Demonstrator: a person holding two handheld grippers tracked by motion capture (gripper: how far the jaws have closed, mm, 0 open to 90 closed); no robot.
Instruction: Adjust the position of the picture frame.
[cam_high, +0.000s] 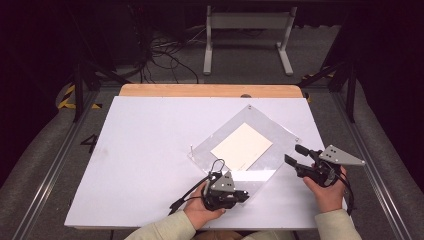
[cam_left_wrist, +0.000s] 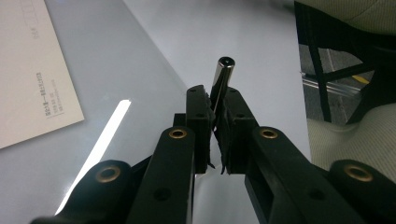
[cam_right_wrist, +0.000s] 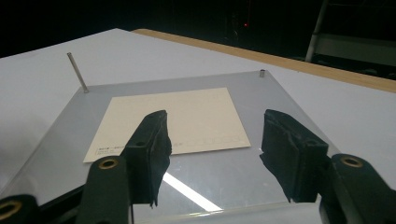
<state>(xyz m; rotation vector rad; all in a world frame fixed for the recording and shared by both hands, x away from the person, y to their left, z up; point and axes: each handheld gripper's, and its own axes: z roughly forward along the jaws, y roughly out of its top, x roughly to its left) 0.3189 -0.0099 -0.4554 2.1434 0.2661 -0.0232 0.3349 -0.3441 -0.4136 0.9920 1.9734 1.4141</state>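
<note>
While the left gripper (cam_left_wrist: 215, 109) pinches a small metal pin (cam_left_wrist: 221, 77) at the near corner of the clear panel (cam_high: 272, 132) on the tabletop (cam_high: 150, 145), the right gripper (cam_right_wrist: 215, 140) hovers fingers wide apart, empty, so keep that pin upright, I'd say.

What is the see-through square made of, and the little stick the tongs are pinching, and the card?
The see-through square looks like clear glossy plastic, maybe acrylic: the table shows through it and a lamp reflects off it. The little stick in the left tongs looks like polished metal, silvery and mirror-bright. The card looks like matte cream paper with small print.
</note>
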